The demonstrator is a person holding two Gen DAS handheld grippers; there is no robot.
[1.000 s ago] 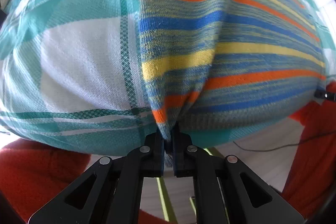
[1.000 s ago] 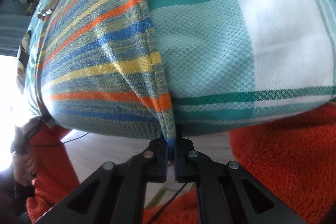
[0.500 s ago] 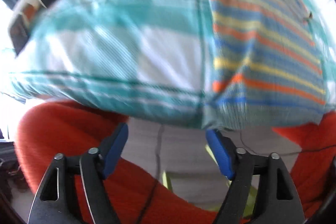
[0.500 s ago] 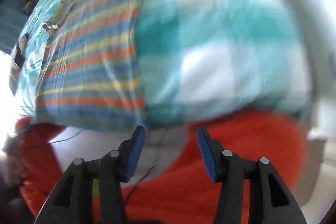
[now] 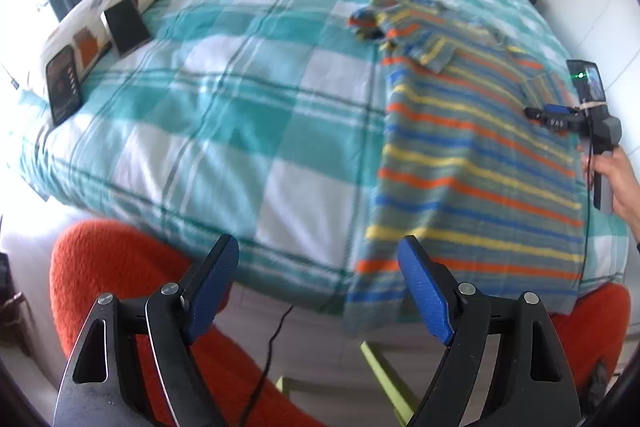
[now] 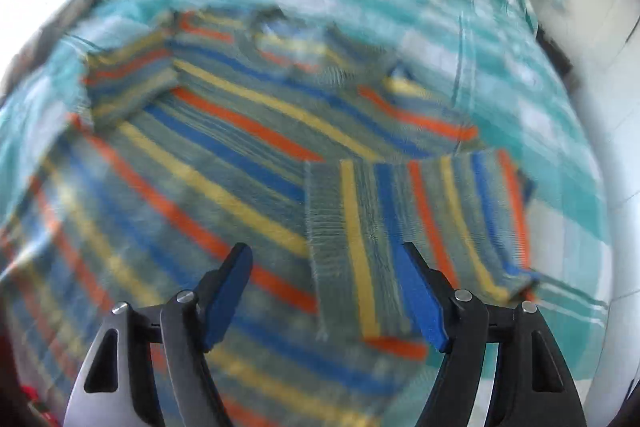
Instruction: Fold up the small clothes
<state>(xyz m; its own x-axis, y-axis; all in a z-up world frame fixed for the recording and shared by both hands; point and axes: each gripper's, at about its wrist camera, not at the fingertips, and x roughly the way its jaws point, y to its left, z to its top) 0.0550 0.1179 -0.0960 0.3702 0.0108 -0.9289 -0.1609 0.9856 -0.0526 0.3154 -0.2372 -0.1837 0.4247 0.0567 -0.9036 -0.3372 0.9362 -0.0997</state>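
Observation:
A small striped shirt (image 5: pixel 472 155), grey-green with orange, yellow and blue bands, lies flat on the bed, its hem hanging over the near edge. It fills the right wrist view (image 6: pixel 224 163), where one sleeve (image 6: pixel 416 227) is folded inward over the body. My left gripper (image 5: pixel 320 283) is open and empty, raised off the bed's near edge, left of the shirt's hem. My right gripper (image 6: pixel 326 295) is open and empty, above the shirt near the folded sleeve. The right hand-held unit (image 5: pixel 592 131) shows over the shirt's right side.
The bed has a teal and white plaid cover (image 5: pixel 224 115). Two dark phones (image 5: pixel 126 27) lie on a patterned pillow at the bed's left edge. Orange fleece (image 5: pixel 108 267) is below the near edge, with a black cable (image 5: pixel 276 331) hanging.
Both grippers let go of the shirt's hem, opened and pulled back and up. The right gripper moved over the shirt toward the folded sleeve.

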